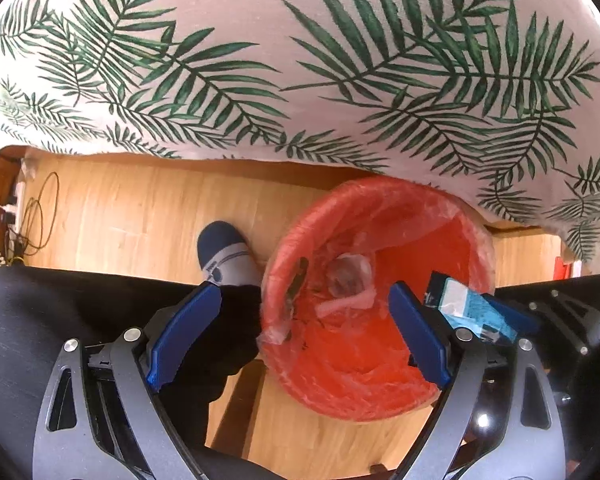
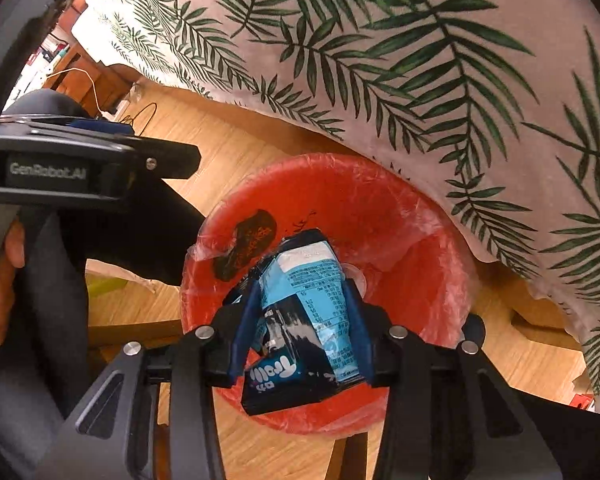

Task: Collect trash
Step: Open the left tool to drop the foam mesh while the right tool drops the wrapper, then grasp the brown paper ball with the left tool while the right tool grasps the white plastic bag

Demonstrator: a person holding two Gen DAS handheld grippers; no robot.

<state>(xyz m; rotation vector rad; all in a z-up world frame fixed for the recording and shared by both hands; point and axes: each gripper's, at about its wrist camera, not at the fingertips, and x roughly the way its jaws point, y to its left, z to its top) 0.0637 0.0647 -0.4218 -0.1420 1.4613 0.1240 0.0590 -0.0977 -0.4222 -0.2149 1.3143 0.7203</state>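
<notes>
The left gripper (image 1: 300, 336) hovers empty, fingers spread wide. To its right, the right gripper (image 2: 302, 284) pinches a crumpled blue-and-black snack wrapper (image 2: 304, 312), long axis pointing away, directly above the red plastic-lined round bin (image 2: 420, 240) beside the palm-leaf tablecloth (image 2: 420, 60).
</notes>
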